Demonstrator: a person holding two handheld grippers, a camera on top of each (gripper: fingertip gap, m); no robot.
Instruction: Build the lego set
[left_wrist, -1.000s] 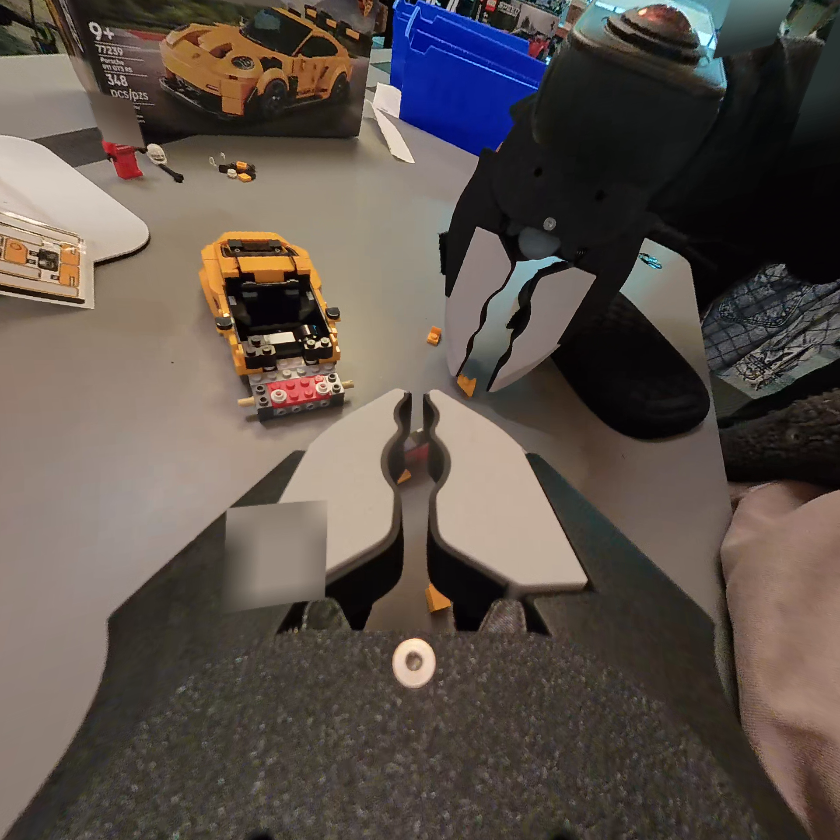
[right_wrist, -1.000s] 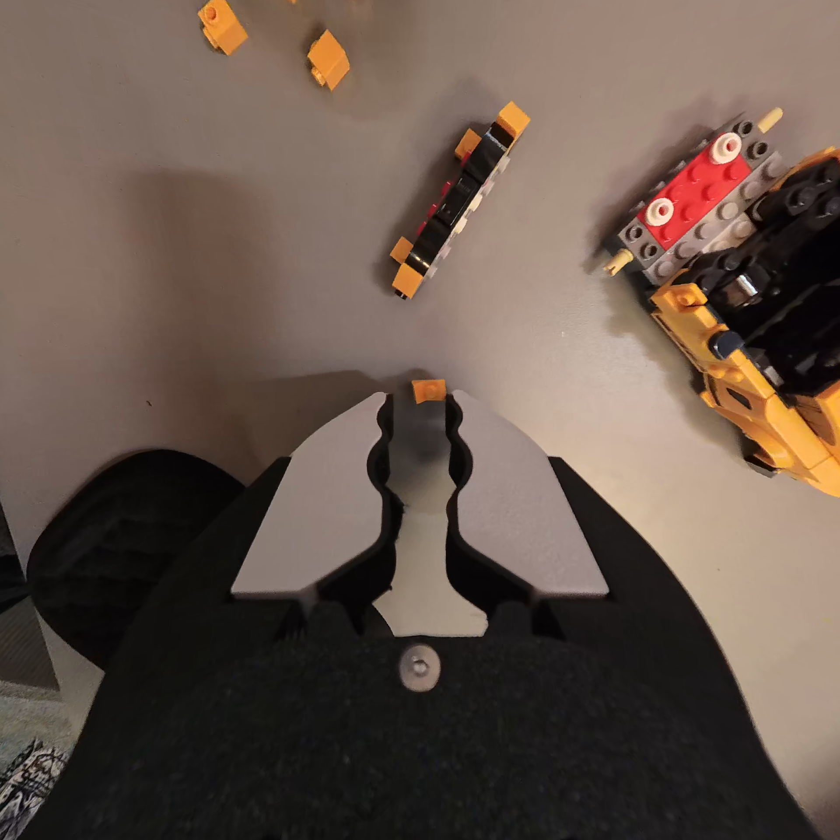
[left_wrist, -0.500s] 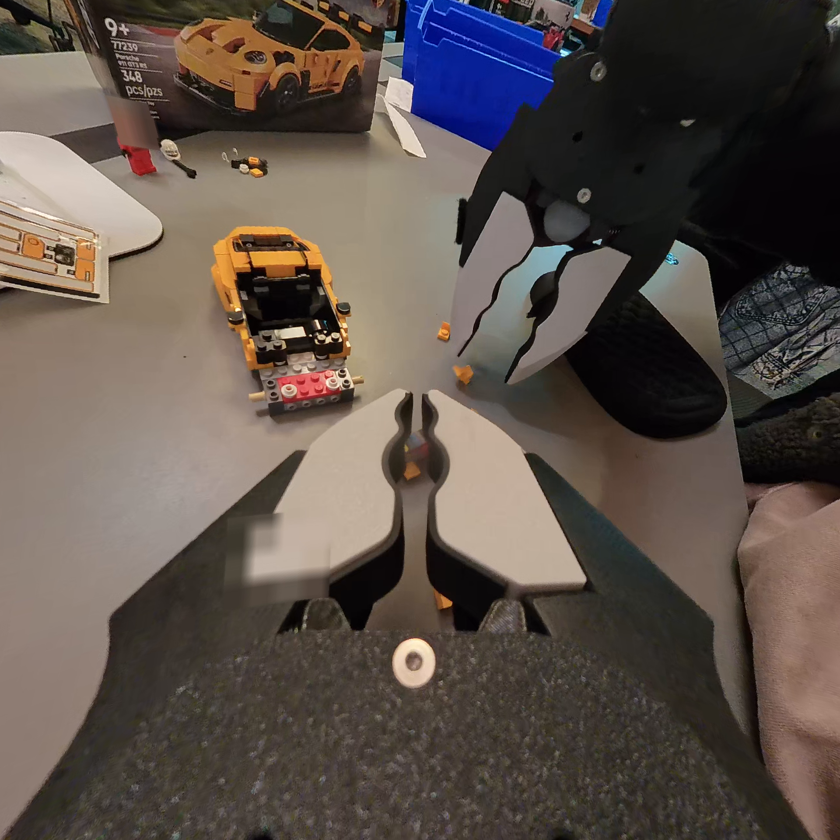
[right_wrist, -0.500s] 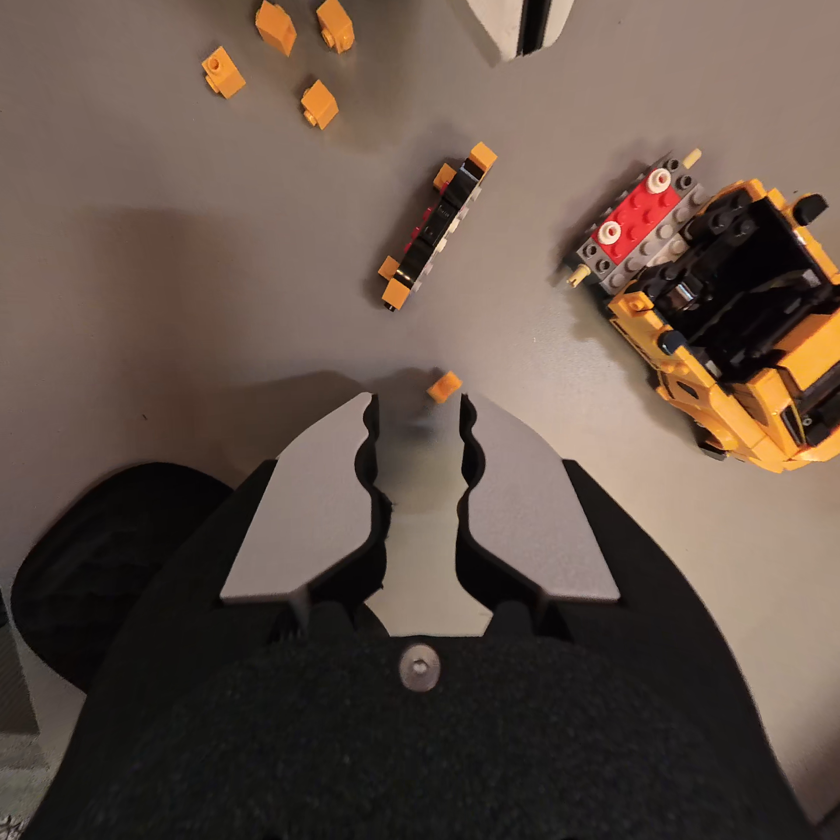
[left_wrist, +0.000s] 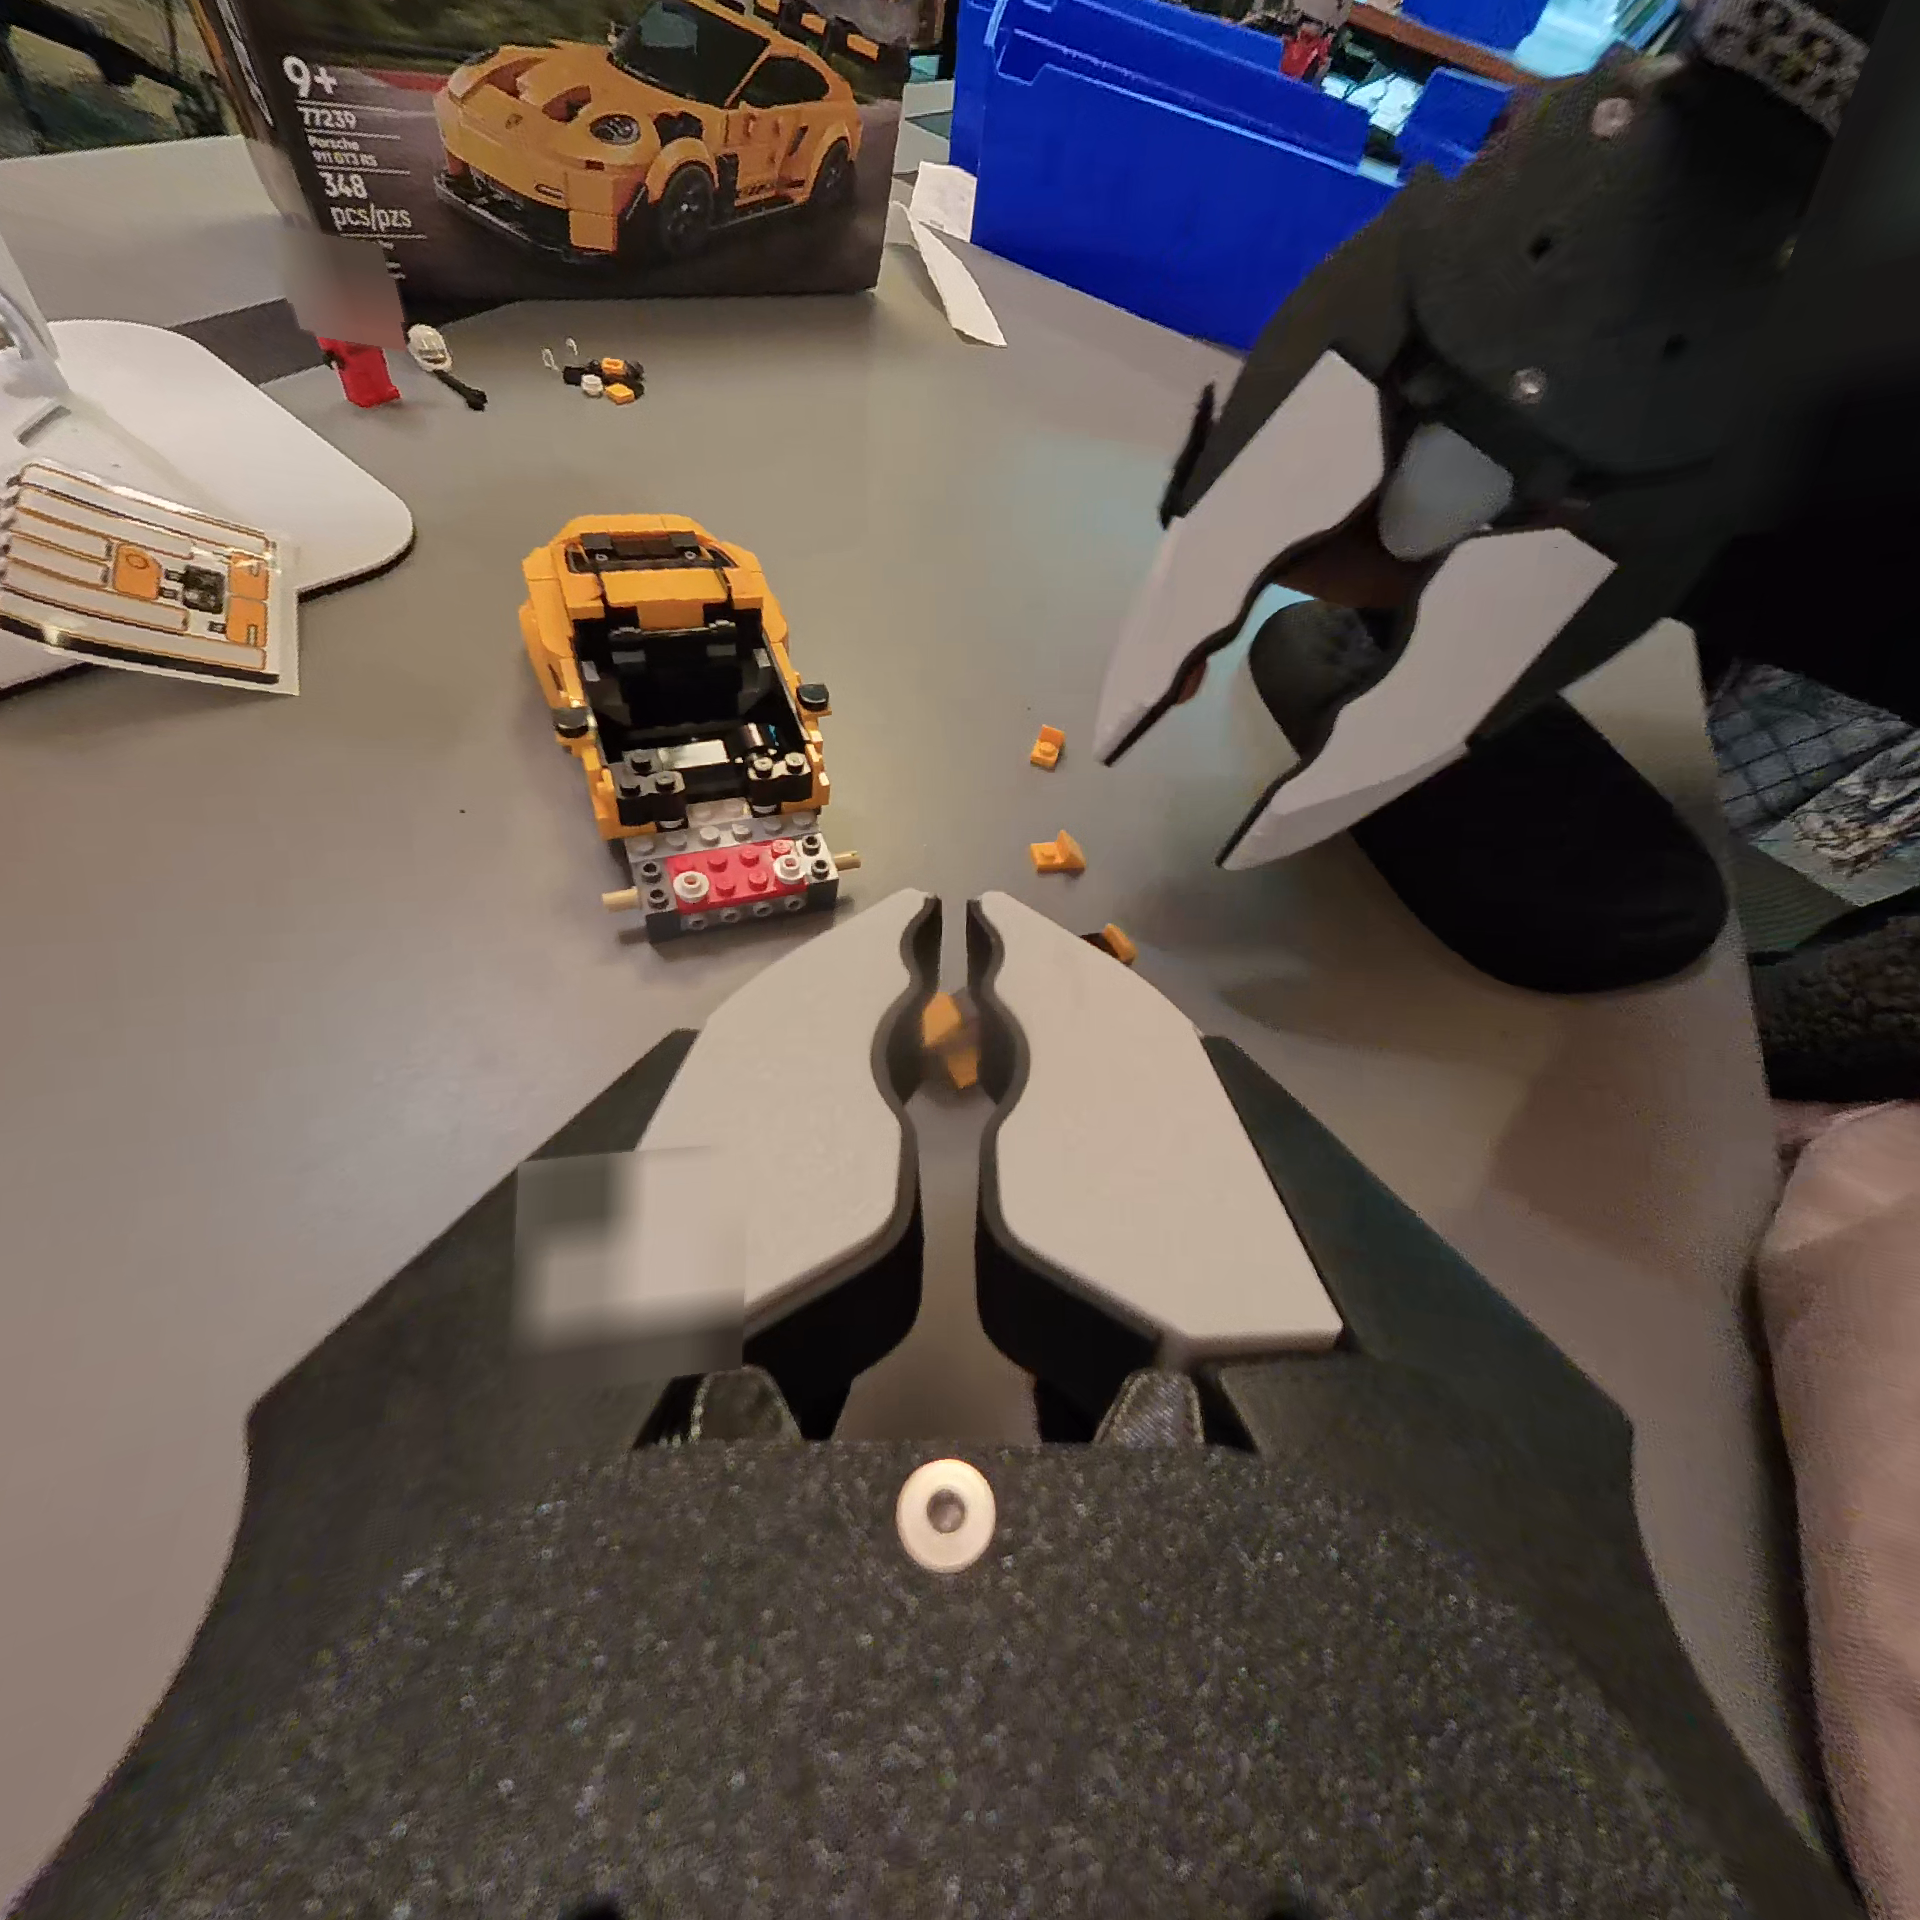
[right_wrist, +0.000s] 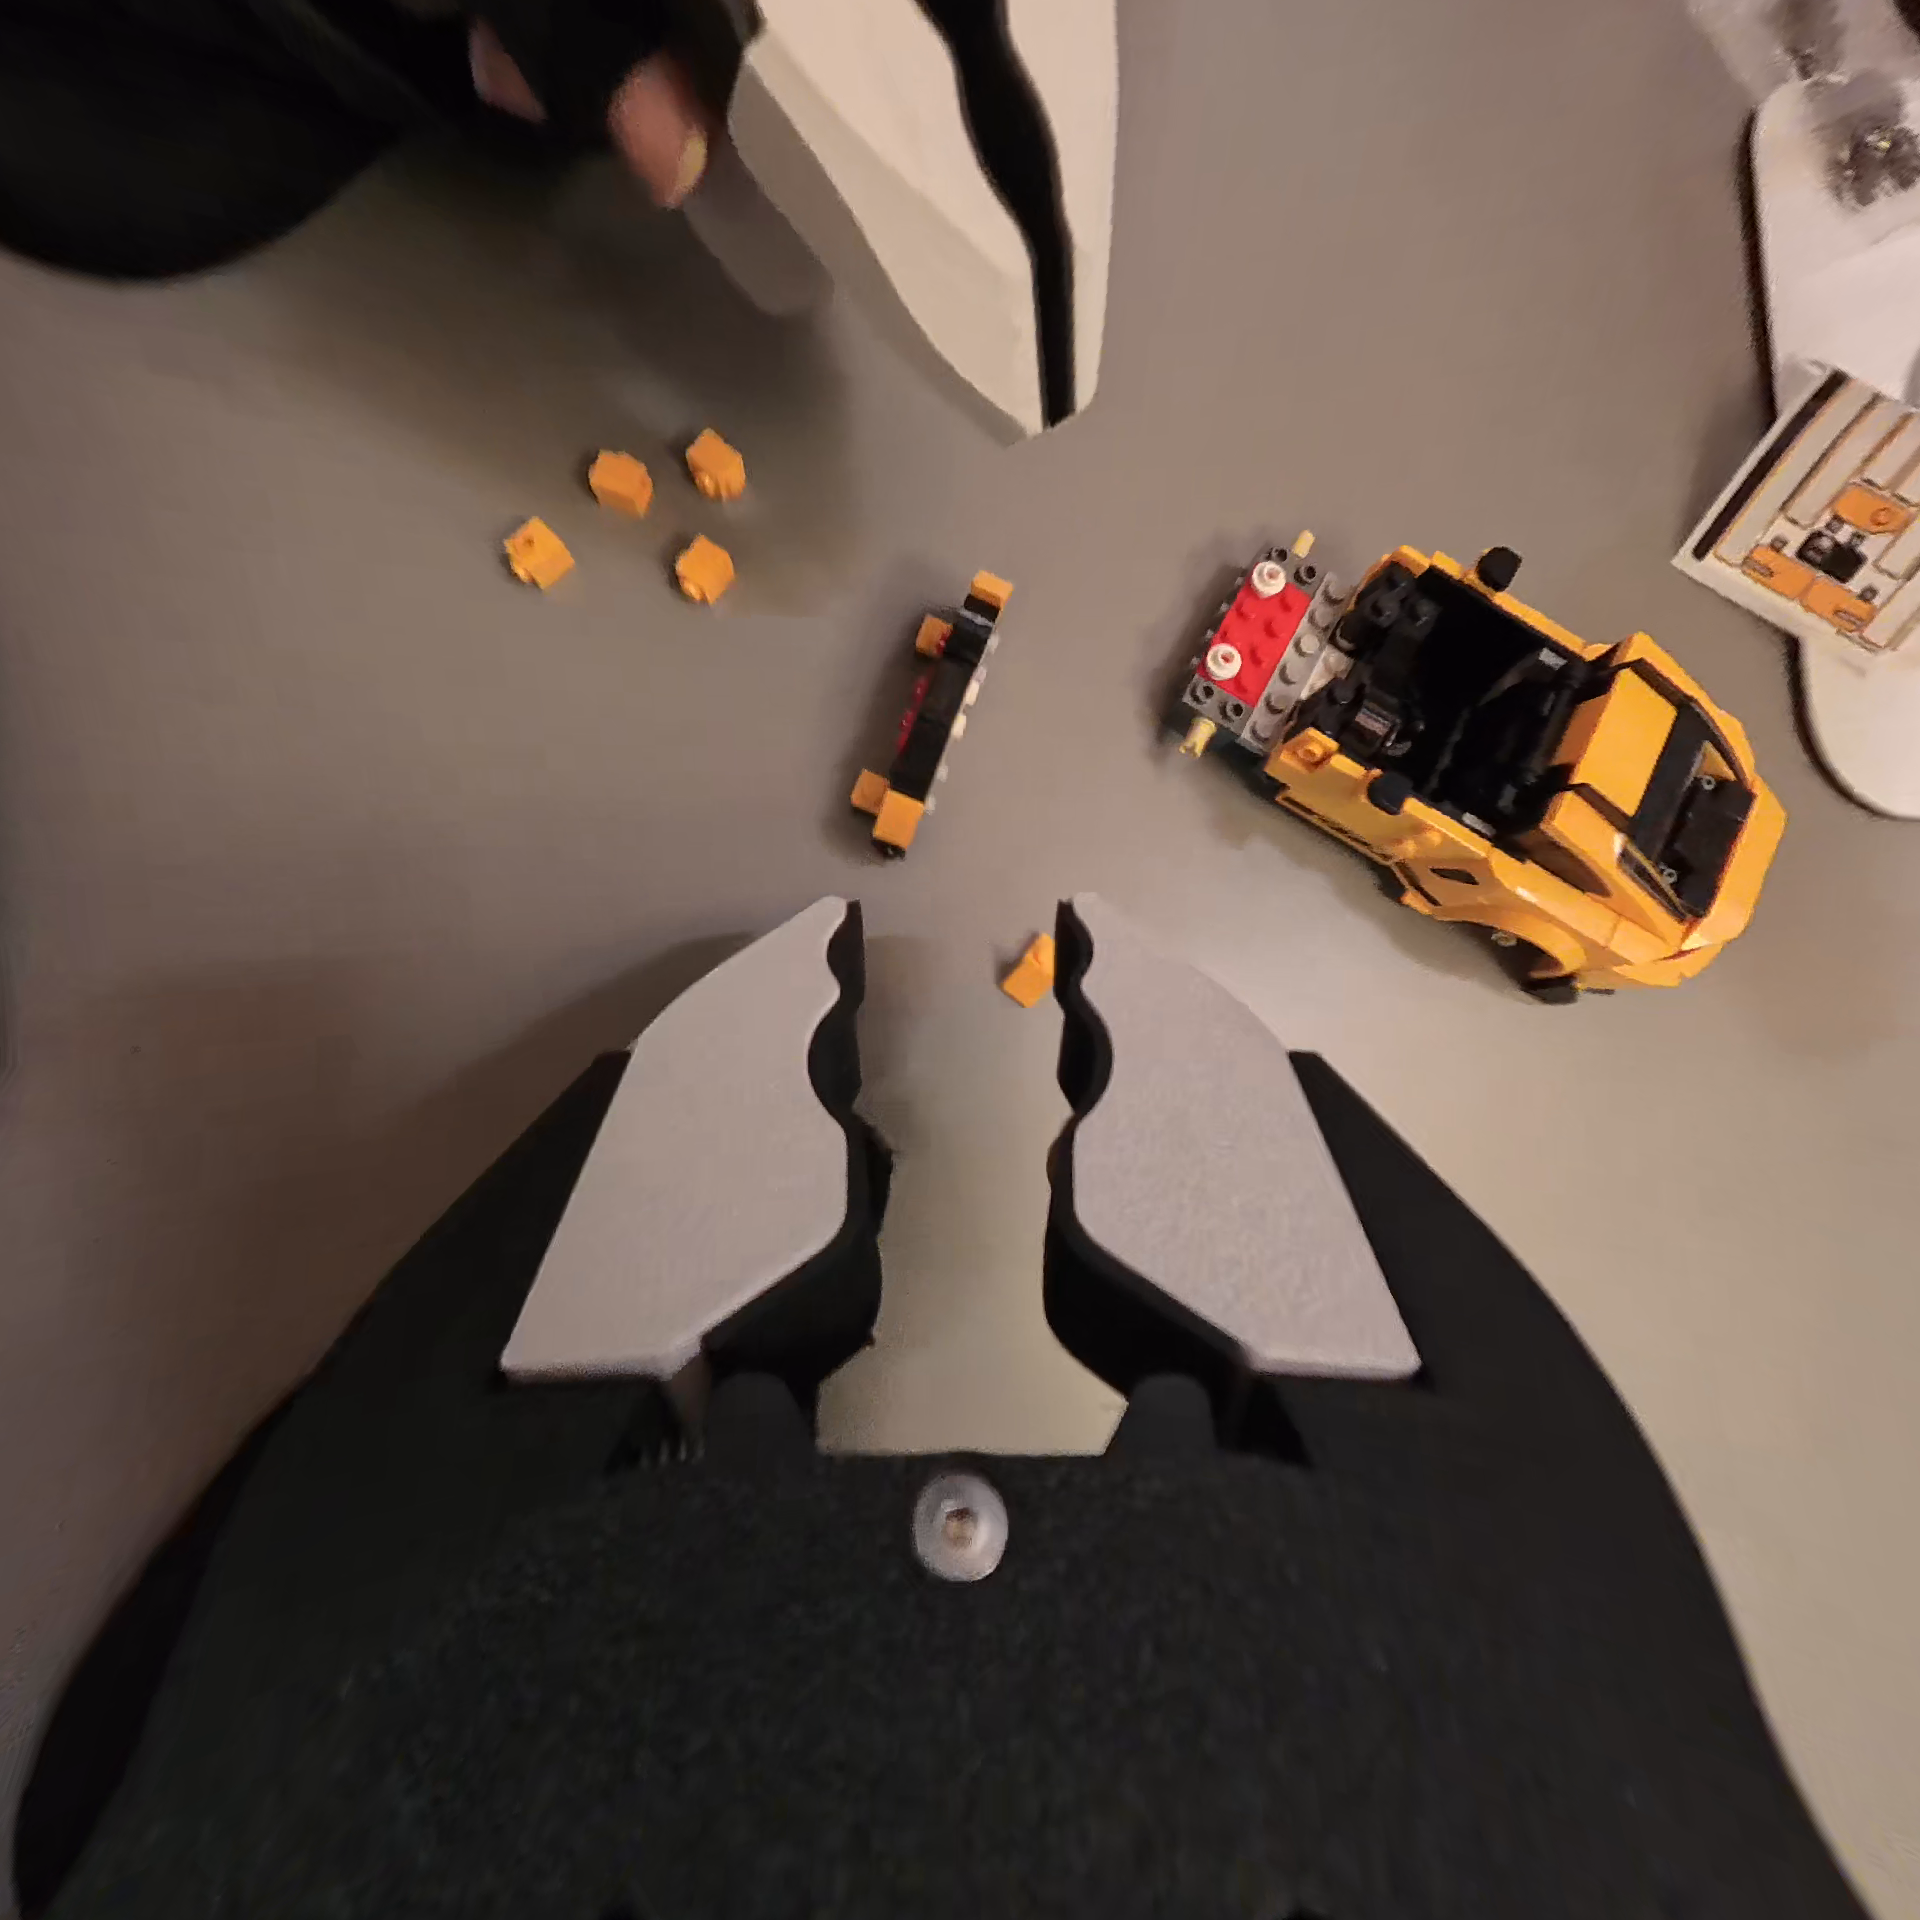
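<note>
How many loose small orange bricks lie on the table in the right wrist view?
5. Four cluster ahead, left of the black strip assembly. One orange piece lies between the right gripper's open fingertips. Others may be hidden.

left gripper (left_wrist: 953, 914): low, pointing forward, fingers nearly together, only a narrow slit between tips | right gripper (right_wrist: 956, 914): raised on the right, tilted downward, fingers spread wide, nothing between them
</note>
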